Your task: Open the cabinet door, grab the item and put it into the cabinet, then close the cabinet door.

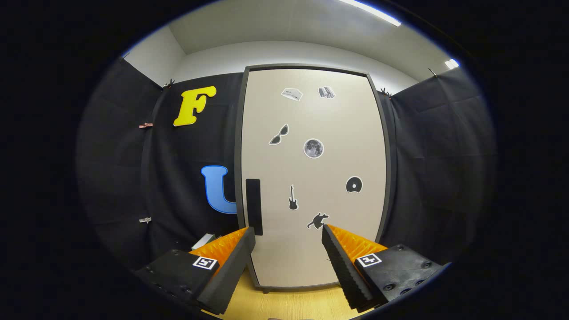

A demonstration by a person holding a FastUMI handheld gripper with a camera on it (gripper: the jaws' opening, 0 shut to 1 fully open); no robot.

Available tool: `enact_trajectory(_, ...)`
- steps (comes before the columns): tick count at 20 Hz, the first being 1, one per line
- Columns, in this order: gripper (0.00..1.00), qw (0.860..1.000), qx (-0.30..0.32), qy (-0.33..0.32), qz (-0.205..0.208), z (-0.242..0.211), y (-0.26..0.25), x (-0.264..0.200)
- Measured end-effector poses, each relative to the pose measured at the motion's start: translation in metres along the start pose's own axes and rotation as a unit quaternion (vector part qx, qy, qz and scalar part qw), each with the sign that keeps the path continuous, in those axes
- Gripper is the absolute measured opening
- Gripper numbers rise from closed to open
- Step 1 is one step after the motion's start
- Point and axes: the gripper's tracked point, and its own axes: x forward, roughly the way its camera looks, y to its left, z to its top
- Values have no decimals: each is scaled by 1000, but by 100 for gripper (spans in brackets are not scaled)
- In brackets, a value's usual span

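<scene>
I see cabinet door [313, 178] shut, upright on tabletop [284, 302], straight ahead beyond gripper [288, 234]. Fingers spread wide apart, holding nothing. Handle [254, 206] is dark vertical bar at door's left edge, long axis up-down, just beyond left fingertip. My judgement: step in hand is opening door. I should shift left, centre handle between fingers, close across its narrow width, then pull outward, swinging about right-side hinge. Item possibly pale object [203, 241] low beside cabinet, behind left finger; cannot tell.
</scene>
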Motion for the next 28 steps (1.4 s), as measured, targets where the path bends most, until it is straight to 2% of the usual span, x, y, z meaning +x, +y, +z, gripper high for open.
enact_trajectory(10, 97, 999, 18, 2, 45, -15, 55, 71)
enact_trajectory(16, 97, 999, 14, -7, 31, -22, 60, 113)
enact_trajectory(23, 97, 1000, 3, -4, 6, -38, 59, 141)
enact_trajectory(26, 81, 1000, 2, -3, 3, -41, 61, 147)
enact_trajectory(28, 52, 1000, -7, -7, 5, -42, 66, 148)
